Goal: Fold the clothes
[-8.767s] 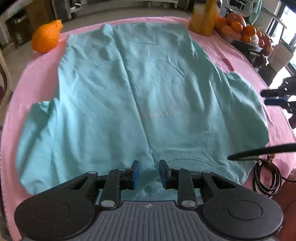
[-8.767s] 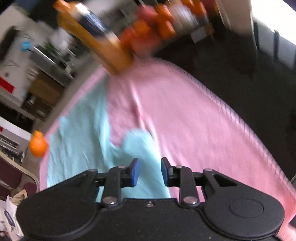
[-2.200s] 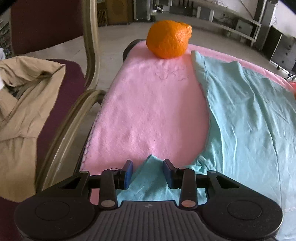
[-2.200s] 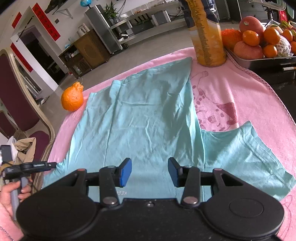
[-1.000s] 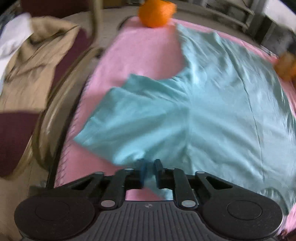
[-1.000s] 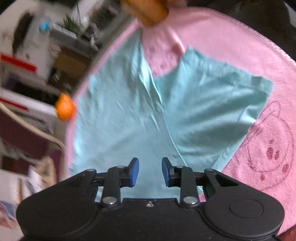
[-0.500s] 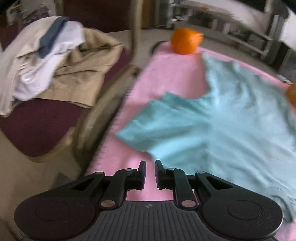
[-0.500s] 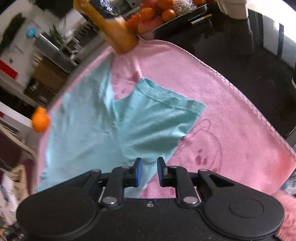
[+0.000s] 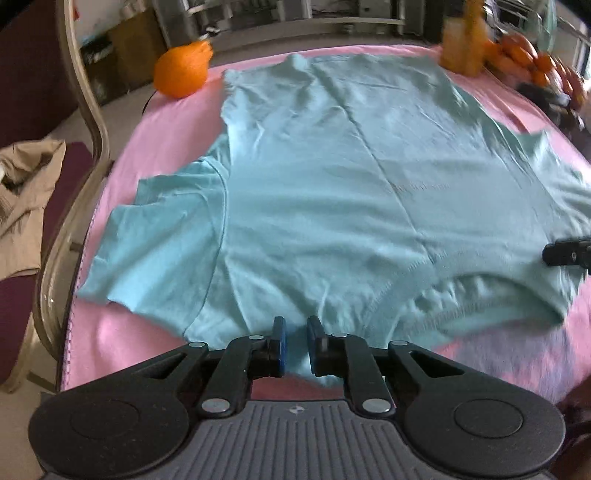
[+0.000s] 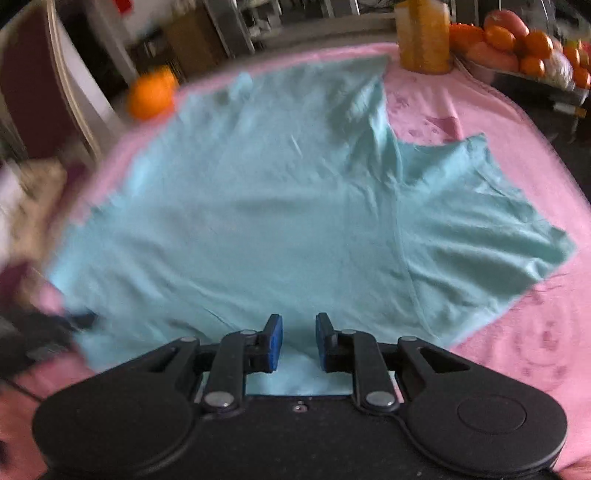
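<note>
A teal T-shirt lies spread flat on a pink towel, collar nearest me and both sleeves laid out. My left gripper hovers over the near shoulder edge left of the collar. Its jaws are closing to a narrow gap; cloth shows between them, flat and not pinched. In the right wrist view, my right gripper stands over the shirt's near edge beside the right sleeve, a small gap between its pads and nothing gripped. One of its fingers shows at the right edge of the left wrist view.
An orange sits at the far left corner, a juice bottle at the far right, beside a tray of fruit. A chair holding beige clothes stands off the table's left edge.
Both grippers have swung in from the sleeves toward the shirt's near edge by the collar. The left let go of the left sleeve, which now lies flat. The right's jaws have narrowed.
</note>
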Tool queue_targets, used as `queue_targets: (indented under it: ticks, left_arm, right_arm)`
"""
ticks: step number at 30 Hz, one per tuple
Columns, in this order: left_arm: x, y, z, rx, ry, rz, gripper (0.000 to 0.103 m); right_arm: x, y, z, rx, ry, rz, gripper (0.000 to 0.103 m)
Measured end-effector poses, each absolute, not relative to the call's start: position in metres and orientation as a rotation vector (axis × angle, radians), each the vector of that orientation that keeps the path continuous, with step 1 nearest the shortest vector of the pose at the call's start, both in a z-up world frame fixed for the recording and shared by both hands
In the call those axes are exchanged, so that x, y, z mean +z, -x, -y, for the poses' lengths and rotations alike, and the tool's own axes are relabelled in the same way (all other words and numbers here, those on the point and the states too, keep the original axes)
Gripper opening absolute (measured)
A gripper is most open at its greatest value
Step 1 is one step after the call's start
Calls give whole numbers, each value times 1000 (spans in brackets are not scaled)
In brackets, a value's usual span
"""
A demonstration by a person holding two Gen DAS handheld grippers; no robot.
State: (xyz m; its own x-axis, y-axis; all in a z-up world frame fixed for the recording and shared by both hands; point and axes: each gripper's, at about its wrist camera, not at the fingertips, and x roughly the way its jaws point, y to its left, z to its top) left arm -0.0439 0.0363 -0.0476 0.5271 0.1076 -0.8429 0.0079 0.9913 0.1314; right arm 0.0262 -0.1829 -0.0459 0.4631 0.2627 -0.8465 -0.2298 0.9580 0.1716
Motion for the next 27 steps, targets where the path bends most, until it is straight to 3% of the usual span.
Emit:
queue_targets:
  ticks: [7,12,14,15,21,27]
  left_arm:
    - [-38,70,-50,42,-19,-1044,14]
    - [-8,64,-67,62,78,-961,15]
    - [11,56,-74,64,96,-902,17]
    - [21,51,-79,64,113,-875,23]
    - [72,-7,-104,91,143,-761,39]
    - [72,-104,-120,181,108,-768,48]
  right_arm:
    - [-41,-6,219,163,-80,-1101,19]
    - [-29,-9,246,147,-261,-1085,19]
    - [-12,-13,251,183,-334,-1035,20]
    - [-1,-17,253,207,-366,-1009,21]
    - [73,-55,245,315,-431,-830,37]
    - [100,-124,229,295,-406,-677,69]
